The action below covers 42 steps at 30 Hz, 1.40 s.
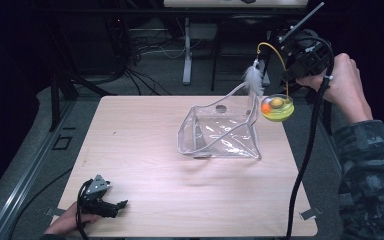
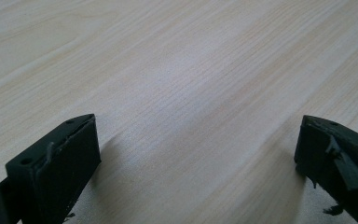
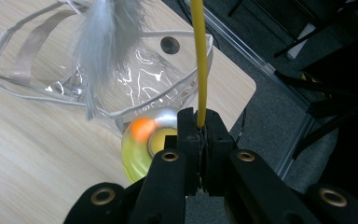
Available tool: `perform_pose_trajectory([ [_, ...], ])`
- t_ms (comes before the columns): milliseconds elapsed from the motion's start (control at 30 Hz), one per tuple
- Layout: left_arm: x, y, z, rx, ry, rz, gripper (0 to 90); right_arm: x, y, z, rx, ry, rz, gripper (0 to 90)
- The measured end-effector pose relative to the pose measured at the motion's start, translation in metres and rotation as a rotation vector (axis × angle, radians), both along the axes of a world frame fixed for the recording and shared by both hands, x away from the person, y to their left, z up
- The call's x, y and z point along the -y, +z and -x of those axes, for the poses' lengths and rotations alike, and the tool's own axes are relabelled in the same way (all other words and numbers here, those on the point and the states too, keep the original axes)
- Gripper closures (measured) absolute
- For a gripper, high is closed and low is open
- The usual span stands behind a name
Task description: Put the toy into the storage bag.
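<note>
Clear plastic pouch (image 1: 220, 131), 1, on table (image 1: 145, 150) — 1 feather toy (image 3: 199, 60) pinched in right tool (image 3: 200, 128), left tool (image 2: 196, 154) wide.

Table (image 1: 145, 165): light wood-grain top with rounded corners, standing on a grey floor (image 1: 30, 150).

Clear plastic bag (image 1: 220, 132): lies on the far right part of the table, mouth open, pale edging along its rim, a dark round spot on its far side.

Left hand-held gripper (image 1: 122, 204): rests on the near left corner of the table, its two black jaws set wide apart over bare wood, well away from the bag.
</note>
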State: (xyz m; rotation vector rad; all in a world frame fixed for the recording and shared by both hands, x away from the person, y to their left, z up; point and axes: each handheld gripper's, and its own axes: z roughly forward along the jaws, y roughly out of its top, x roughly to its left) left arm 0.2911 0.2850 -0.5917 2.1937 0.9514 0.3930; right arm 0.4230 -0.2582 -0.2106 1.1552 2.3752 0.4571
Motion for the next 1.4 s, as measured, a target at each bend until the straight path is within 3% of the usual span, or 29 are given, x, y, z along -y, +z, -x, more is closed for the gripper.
perform_pose_trajectory([
  [100, 0.0, 0.0, 0.0, 0.0, 0.0, 0.0, 0.0, -0.009, 0.005, -0.003, -0.003, 0.014, 0.022, 88.1],
  [533, 0.0, 0.0, 0.0, -0.001, 0.003, 0.003, 0.0, -0.037, 0.014, -0.014, 0.0, 0.057, 0.036, 88.0],
  [767, 0.0, 0.0, 0.0, -0.001, 0.003, 0.002, 0.0, -0.053, 0.011, -0.023, -0.023, 0.08, 0.057, 88.0],
  [1400, 0.0, 0.0, 0.0, 0.001, -0.002, -0.001, 0.0, -0.085, -0.008, -0.047, -0.072, 0.119, 0.039, 87.9],
])
